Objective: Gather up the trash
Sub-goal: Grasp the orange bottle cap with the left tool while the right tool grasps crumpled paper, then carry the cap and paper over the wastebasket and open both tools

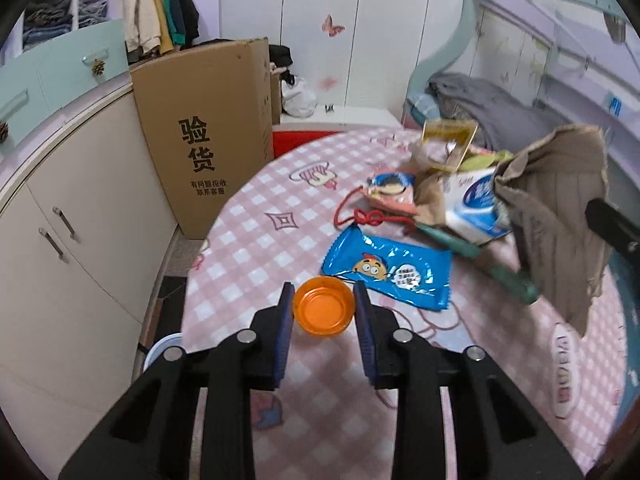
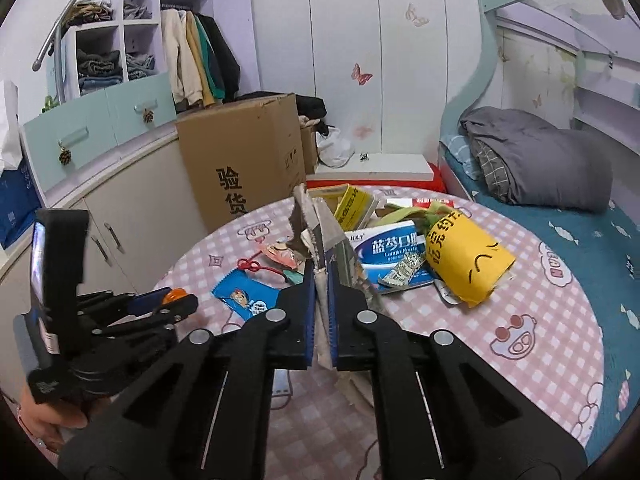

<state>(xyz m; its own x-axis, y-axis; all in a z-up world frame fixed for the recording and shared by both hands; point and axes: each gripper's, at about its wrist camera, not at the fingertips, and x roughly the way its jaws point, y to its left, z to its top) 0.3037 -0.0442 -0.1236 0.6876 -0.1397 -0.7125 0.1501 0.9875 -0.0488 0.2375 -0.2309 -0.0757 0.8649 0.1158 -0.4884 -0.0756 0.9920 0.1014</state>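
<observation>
My left gripper [image 1: 323,294] is shut on an orange plastic cap [image 1: 324,311], its blue pads pressing both sides, low over the round pink checked table [image 1: 248,248]. The cap [image 2: 176,295] also shows in the right wrist view, between the left gripper's fingers. My right gripper [image 2: 321,276] is shut on a torn piece of brown cardboard [image 2: 316,232] held upright above the table; it hangs at the right in the left wrist view [image 1: 560,208]. A blue snack wrapper [image 1: 386,268] lies just beyond the cap.
A pile of trash lies mid-table: a blue-white medicine box [image 2: 390,252], a yellow paper roll [image 2: 468,264], a red cord [image 1: 372,218], a green pen-like stick [image 1: 480,260]. A large cardboard box [image 1: 208,128] stands beyond the table, cabinets [image 1: 80,220] left, a bed [image 2: 540,168] right.
</observation>
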